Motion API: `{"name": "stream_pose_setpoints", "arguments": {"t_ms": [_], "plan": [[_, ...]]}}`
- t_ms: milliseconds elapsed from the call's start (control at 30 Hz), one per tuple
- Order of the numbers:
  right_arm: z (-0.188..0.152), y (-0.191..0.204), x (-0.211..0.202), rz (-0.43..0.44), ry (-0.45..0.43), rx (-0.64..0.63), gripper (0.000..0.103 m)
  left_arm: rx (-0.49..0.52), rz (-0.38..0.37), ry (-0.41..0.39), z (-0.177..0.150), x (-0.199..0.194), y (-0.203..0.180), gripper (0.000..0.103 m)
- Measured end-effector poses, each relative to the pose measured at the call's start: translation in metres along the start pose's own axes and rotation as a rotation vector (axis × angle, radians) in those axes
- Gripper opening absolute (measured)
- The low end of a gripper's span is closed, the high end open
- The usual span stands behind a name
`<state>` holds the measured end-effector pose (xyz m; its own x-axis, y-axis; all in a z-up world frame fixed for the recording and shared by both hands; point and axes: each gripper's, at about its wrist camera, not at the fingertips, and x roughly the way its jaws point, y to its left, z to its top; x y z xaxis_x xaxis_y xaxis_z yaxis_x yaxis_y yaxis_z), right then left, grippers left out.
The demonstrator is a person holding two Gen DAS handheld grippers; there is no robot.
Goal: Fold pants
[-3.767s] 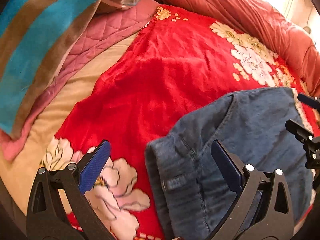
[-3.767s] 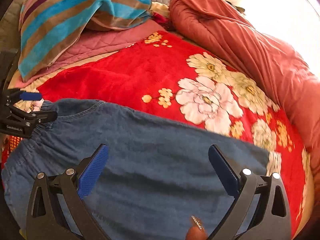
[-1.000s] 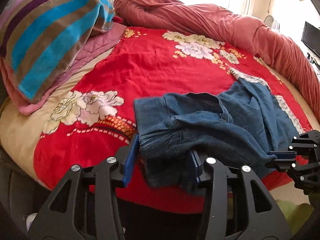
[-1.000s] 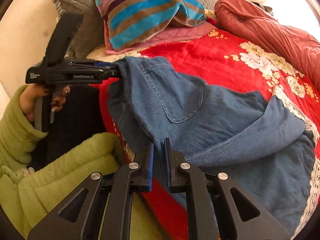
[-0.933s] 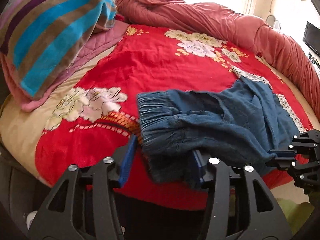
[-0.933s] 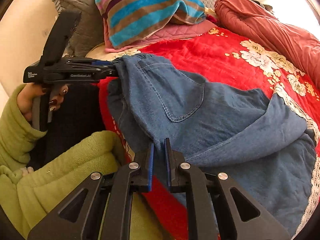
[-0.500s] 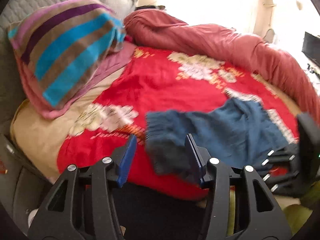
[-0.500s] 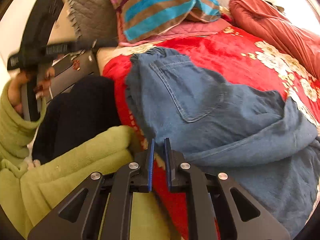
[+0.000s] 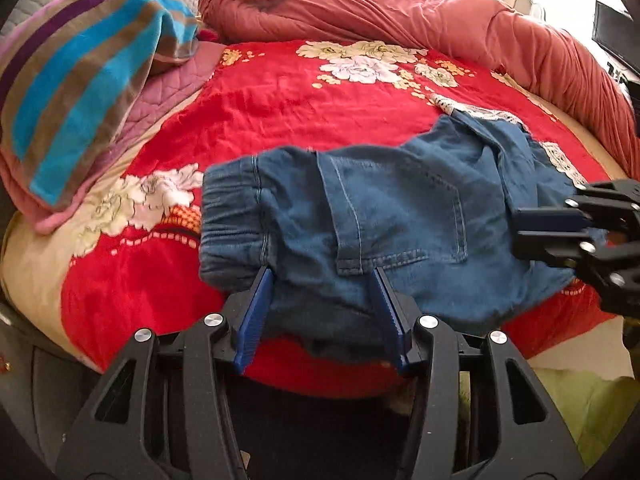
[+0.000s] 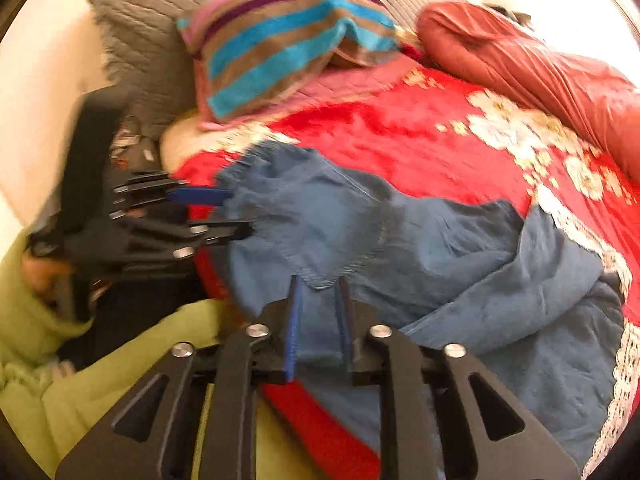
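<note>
Blue denim pants (image 9: 384,216) lie bunched at the near edge of a red floral blanket (image 9: 288,92), waistband to the left, back pocket up. My left gripper (image 9: 322,312) is open, with the pants' near edge lying between its fingers. My right gripper (image 10: 318,320) has its jaws slightly apart with a fold of denim (image 10: 320,336) between them; whether they pinch it is unclear. The pants (image 10: 420,248) spread rightward in the right wrist view. The right gripper also shows in the left wrist view (image 9: 548,228).
A striped blue and brown pillow (image 9: 80,72) and a pink quilted pillow (image 9: 168,92) lie at the left. A rolled rust-red duvet (image 9: 420,12) runs along the far side. A grey quilted headboard cushion (image 10: 152,32) is behind. Green sleeves (image 10: 120,368) are near.
My left gripper has let go of the waistband and opened; the pants dropped onto the blanket. My right gripper's jaws have parted a little. The right view is blurred by motion.
</note>
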<state>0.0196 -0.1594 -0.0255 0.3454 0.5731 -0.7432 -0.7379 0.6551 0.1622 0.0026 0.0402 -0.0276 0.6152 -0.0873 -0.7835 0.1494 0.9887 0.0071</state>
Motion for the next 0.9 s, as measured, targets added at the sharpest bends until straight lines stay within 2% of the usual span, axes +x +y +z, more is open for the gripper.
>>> {"name": "stream_pose_setpoints", "arguments": {"t_ms": [100,233,367,433,467,567,633,800,900], "plan": [[-0.008,-0.006,0.032,-0.014,0.138,0.048,0.031,-0.019,-0.017,-0.002,-0.002,0.000,0.004,0.042],[-0.014,-0.008,0.032,-0.018,0.142,0.064,0.032,-0.014,-0.015,-0.013,-0.002,0.000,0.001,0.042],[-0.014,-0.013,0.006,0.018,0.073,0.101,0.045,-0.040,-0.029,-0.051,-0.001,-0.014,0.003,0.043],[-0.013,-0.020,-0.010,0.021,0.026,0.132,0.045,-0.056,-0.021,-0.084,0.001,-0.026,0.004,0.049],[-0.010,-0.024,-0.019,0.007,0.002,0.147,0.045,-0.059,-0.019,-0.095,0.003,-0.031,0.005,0.052],[-0.006,-0.043,-0.039,-0.048,-0.058,0.190,0.059,-0.064,-0.015,-0.144,0.007,-0.049,0.004,0.057],[-0.007,-0.059,-0.048,-0.077,-0.084,0.229,0.060,-0.061,-0.026,-0.165,0.010,-0.057,-0.001,0.060],[-0.004,-0.097,-0.063,-0.139,-0.130,0.318,0.066,-0.014,-0.088,-0.159,0.018,-0.057,-0.027,0.066],[0.000,-0.114,-0.067,-0.172,-0.140,0.334,0.072,0.017,-0.170,-0.113,0.024,-0.044,-0.050,0.066]]}}
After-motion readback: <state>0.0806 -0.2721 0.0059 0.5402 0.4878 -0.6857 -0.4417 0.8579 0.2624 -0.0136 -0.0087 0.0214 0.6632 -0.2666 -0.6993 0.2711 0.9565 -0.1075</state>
